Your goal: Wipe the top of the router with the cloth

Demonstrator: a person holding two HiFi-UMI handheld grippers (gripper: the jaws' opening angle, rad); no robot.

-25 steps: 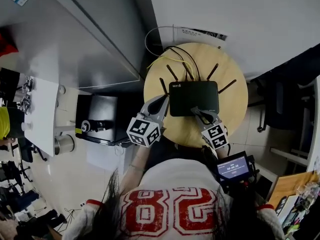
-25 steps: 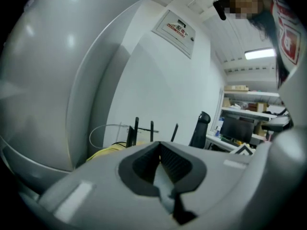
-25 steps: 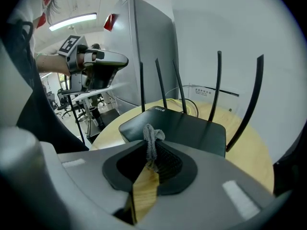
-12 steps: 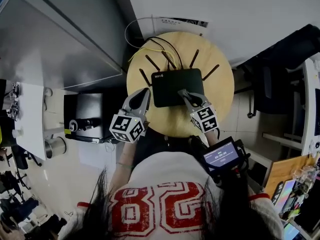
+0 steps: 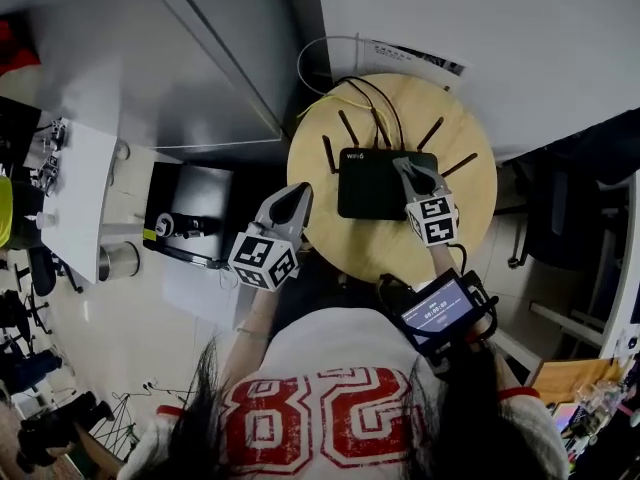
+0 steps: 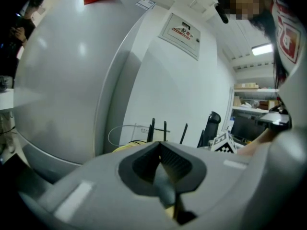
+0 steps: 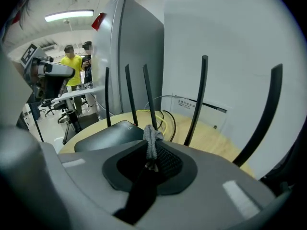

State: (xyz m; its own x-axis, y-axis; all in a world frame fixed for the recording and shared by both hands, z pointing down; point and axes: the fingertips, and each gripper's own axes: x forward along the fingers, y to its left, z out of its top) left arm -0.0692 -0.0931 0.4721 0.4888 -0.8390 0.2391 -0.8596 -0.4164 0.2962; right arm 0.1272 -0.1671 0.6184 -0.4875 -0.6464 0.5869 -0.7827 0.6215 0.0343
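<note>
A black router (image 5: 378, 184) with several upright antennas lies on a round wooden table (image 5: 460, 218). My right gripper (image 5: 408, 166) is over the right part of the router's top, shut on a small grey cloth (image 7: 150, 138) that sticks out between its jaws. In the right gripper view the router's top (image 7: 110, 131) lies just ahead to the left, with antennas (image 7: 198, 99) close in front. My left gripper (image 5: 300, 194) hangs at the table's left edge, apart from the router, its jaws shut with nothing seen between them. Only the antennas (image 6: 153, 128) show in the left gripper view.
Yellow and black cables (image 5: 345, 103) run off the table's far edge toward the white wall. A large grey cabinet (image 5: 180, 58) stands to the left. On the floor at left are a black box (image 5: 195, 223) and a metal cup (image 5: 120, 261). People (image 7: 72, 66) stand far off.
My right gripper has slid with the cloth from the router's near edge toward its far right part. My left gripper has drawn back from the router to the table's left edge.
</note>
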